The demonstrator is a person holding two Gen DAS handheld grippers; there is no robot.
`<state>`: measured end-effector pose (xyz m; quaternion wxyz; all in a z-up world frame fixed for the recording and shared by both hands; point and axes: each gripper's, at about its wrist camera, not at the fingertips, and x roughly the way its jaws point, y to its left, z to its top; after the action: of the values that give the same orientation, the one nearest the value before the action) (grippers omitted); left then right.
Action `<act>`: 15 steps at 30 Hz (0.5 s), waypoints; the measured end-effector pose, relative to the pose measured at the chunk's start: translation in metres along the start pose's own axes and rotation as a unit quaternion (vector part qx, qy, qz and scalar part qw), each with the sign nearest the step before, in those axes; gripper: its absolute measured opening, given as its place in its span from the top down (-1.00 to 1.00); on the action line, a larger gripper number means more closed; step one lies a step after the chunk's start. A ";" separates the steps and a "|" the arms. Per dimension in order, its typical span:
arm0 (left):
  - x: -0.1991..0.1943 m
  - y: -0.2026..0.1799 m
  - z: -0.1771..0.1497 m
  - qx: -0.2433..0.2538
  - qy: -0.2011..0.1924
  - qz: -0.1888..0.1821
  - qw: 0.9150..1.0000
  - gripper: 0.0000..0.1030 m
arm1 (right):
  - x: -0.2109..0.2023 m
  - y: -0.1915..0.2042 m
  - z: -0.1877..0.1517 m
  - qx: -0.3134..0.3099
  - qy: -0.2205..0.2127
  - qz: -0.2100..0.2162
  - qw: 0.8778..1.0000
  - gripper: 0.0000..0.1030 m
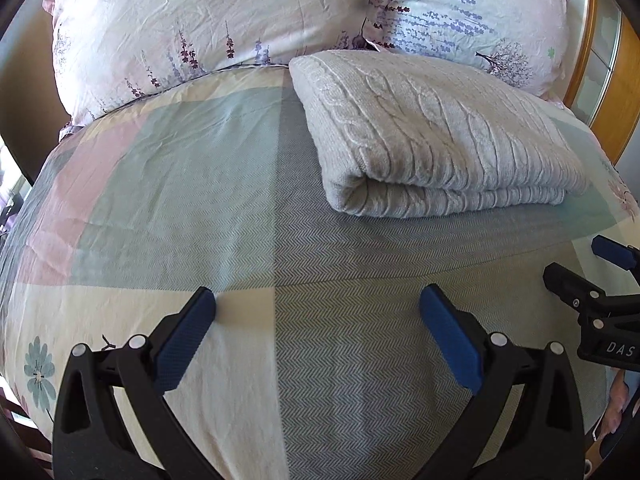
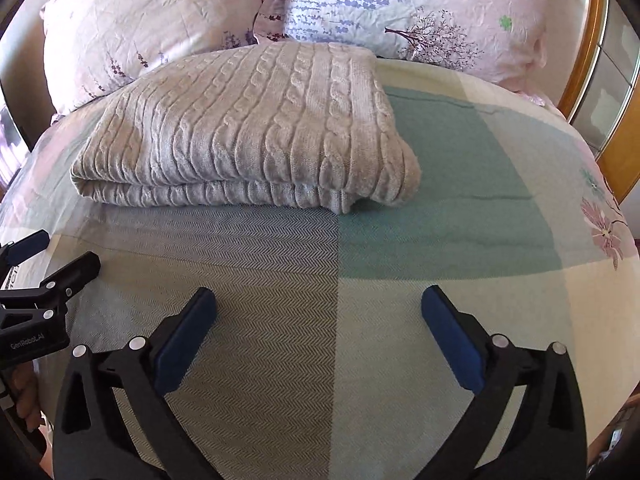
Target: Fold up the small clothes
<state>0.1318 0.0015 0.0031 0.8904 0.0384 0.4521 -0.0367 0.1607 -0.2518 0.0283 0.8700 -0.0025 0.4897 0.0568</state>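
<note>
A light grey cable-knit sweater (image 1: 436, 132) lies folded into a thick rectangle on the bed, ahead and to the right in the left wrist view. In the right wrist view the sweater (image 2: 248, 128) is ahead and to the left. My left gripper (image 1: 318, 300) is open and empty, held over the bedspread short of the sweater. My right gripper (image 2: 319, 300) is open and empty too, also short of the sweater. The right gripper (image 1: 596, 280) shows at the right edge of the left view. The left gripper (image 2: 44, 264) shows at the left edge of the right view.
The bedspread (image 1: 160, 184) is a checked pattern of pastel green, pink, cream and grey herringbone. Two floral pillows (image 1: 208, 28) (image 2: 420, 4) lean at the head of the bed behind the sweater. A wooden frame (image 2: 588, 60) stands at the far right.
</note>
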 end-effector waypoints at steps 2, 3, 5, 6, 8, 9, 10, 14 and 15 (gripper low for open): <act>0.001 0.000 0.001 0.000 0.000 -0.001 1.000 -0.97 | 0.000 0.000 0.000 0.000 0.000 0.000 1.000 -0.97; 0.001 0.000 0.001 0.001 -0.001 -0.002 1.000 -0.97 | 0.000 0.000 0.000 0.000 0.000 0.000 1.000 -0.97; 0.002 0.000 0.001 0.001 -0.001 -0.002 1.000 -0.97 | 0.000 -0.001 0.000 -0.001 -0.002 0.000 1.000 -0.97; 0.002 0.000 0.001 0.000 -0.001 -0.002 1.000 -0.97 | 0.000 -0.001 0.000 0.000 -0.002 0.000 1.000 -0.97; 0.002 0.000 0.001 0.000 -0.001 -0.002 1.000 -0.97 | 0.000 -0.001 0.000 -0.001 -0.003 0.000 1.000 -0.97; 0.002 0.000 0.001 0.000 -0.001 -0.002 1.000 -0.97 | 0.000 -0.001 0.000 -0.002 -0.004 0.000 1.000 -0.97; 0.002 0.000 0.001 0.000 -0.001 -0.002 1.000 -0.97 | 0.000 -0.001 0.000 -0.002 -0.004 0.000 1.000 -0.97; 0.003 0.000 0.002 0.000 -0.001 -0.002 1.000 -0.97 | 0.000 0.000 0.000 -0.004 -0.002 0.001 1.000 -0.97; 0.002 0.000 0.001 0.000 -0.001 -0.002 1.000 -0.97 | 0.000 0.000 0.000 -0.005 -0.001 0.001 1.000 -0.97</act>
<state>0.1341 0.0013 0.0018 0.8907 0.0377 0.4514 -0.0386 0.1612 -0.2522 0.0282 0.8707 -0.0060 0.4882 0.0599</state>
